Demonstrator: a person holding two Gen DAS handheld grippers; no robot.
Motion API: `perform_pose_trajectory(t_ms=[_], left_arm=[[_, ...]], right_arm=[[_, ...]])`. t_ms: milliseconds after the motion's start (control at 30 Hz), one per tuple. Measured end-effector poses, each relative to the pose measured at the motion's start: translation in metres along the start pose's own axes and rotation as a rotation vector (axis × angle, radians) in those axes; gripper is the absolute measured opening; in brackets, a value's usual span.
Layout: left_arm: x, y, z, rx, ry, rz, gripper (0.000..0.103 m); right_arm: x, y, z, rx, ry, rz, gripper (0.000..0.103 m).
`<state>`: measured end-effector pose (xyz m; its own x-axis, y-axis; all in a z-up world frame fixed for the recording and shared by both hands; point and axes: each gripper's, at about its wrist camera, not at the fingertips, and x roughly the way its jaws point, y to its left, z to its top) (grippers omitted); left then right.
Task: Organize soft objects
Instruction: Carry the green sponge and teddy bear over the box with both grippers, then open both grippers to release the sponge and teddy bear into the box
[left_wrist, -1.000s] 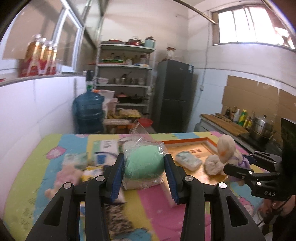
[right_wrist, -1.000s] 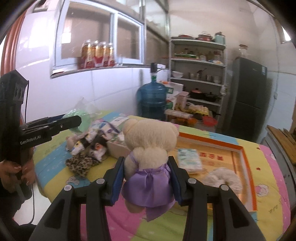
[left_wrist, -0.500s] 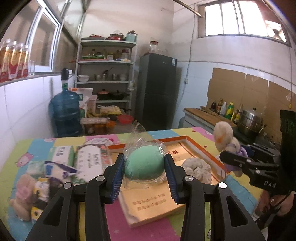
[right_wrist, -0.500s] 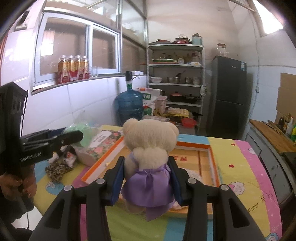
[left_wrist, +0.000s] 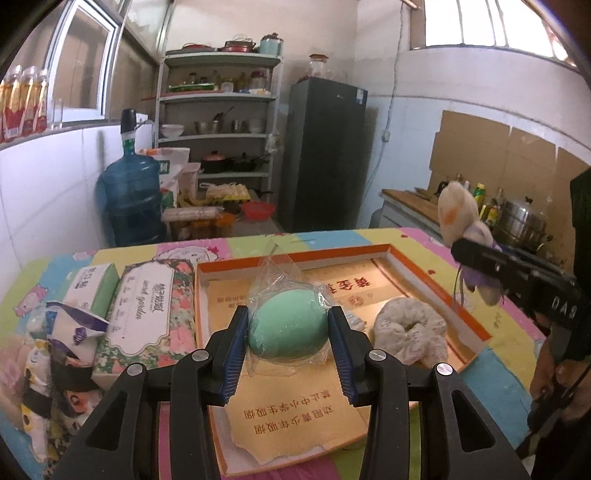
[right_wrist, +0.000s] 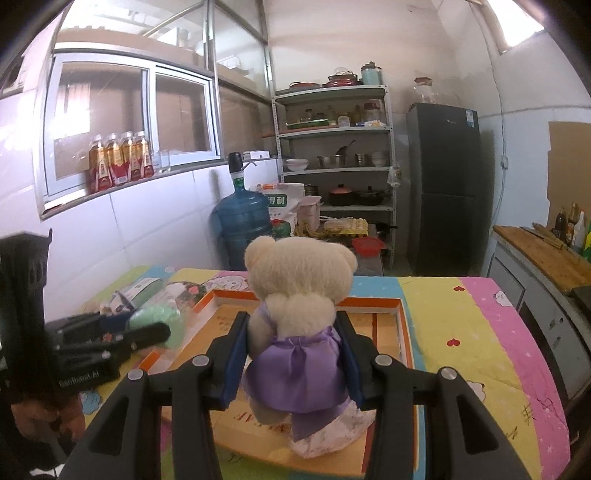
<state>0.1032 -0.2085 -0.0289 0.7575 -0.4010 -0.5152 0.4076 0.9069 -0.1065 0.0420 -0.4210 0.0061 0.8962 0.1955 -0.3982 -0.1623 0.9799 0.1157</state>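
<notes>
Both claws shifted over tray (left_wrist: 441, 284) on table (left_wrist: 369, 236).

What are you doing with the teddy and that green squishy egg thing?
A person is tidying soft things with a gripper in each hand. The left gripper holds a green egg-shaped toy in a clear bag, and the right gripper holds a teddy bear in a purple dress. Both are above the orange-rimmed box, where a fluffy scrunchie already lies.
</notes>
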Motion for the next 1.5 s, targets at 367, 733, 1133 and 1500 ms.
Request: perform_pose_trajectory(t_ms=[367, 733, 1133, 1500], left_arm=[[0.027, -0.003, -0.005, -0.003, 0.052, 0.049, 0.044], [0.050, 0.001, -0.008, -0.019, 0.109, 0.049, 0.044], [0.061, 0.003, -0.010, -0.035, 0.146, 0.038, 0.045], [0.060, 0.001, -0.007, -0.039, 0.140, 0.031, 0.062]], right_arm=[[0.033, -0.018, 0.011, 0.037, 0.031, 0.012, 0.045], [0.081, -0.028, 0.004, 0.063, 0.164, -0.001, 0.045], [0.108, -0.027, -0.011, 0.057, 0.273, -0.018, 0.046], [0.117, -0.029, -0.019, 0.068, 0.320, -0.013, 0.050]])
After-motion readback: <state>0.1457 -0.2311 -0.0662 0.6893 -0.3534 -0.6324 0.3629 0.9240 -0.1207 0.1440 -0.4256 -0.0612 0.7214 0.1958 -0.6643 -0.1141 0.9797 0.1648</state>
